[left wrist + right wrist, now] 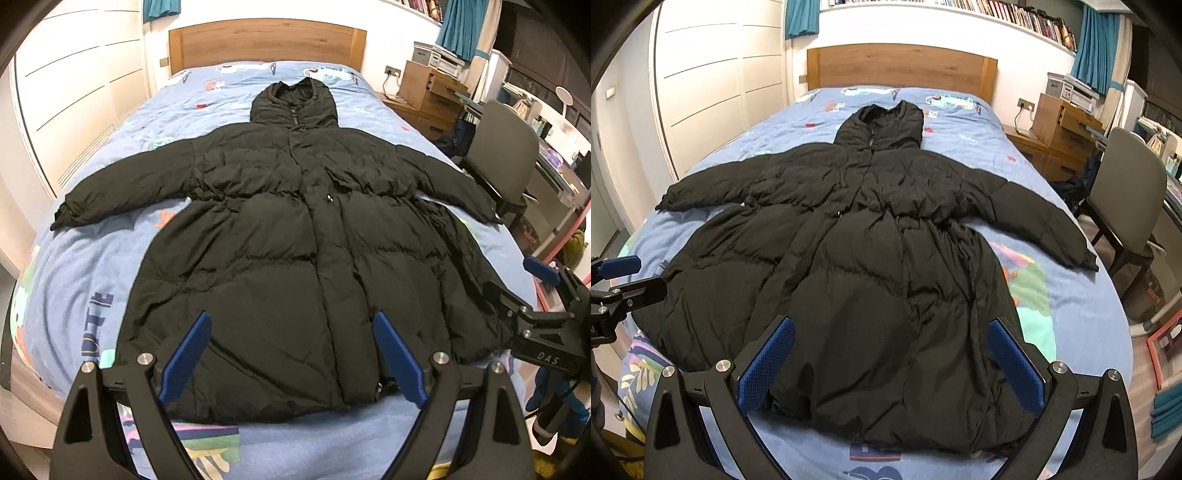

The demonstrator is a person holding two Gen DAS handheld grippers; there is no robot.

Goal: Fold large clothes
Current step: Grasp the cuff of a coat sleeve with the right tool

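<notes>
A long black hooded puffer coat (pixel 280 236) lies flat, front up, on the bed, hood toward the headboard and both sleeves spread outward. In the right wrist view the same coat (pixel 871 266) fills the middle of the bed. My left gripper (pixel 291 332) hovers open above the coat's hem, blue pads wide apart, holding nothing. My right gripper (pixel 892 336) is likewise open over the hem, empty. The right gripper (pixel 543 277) also shows at the right edge of the left wrist view, and the left gripper (pixel 617 273) at the left edge of the right wrist view.
The bed carries a blue patterned cover (pixel 74 280) and a wooden headboard (pixel 901 68). White wardrobe doors (pixel 709 81) stand on the left. A grey chair (pixel 1123 192), a wooden nightstand (pixel 1049 147) and a cluttered desk sit to the right.
</notes>
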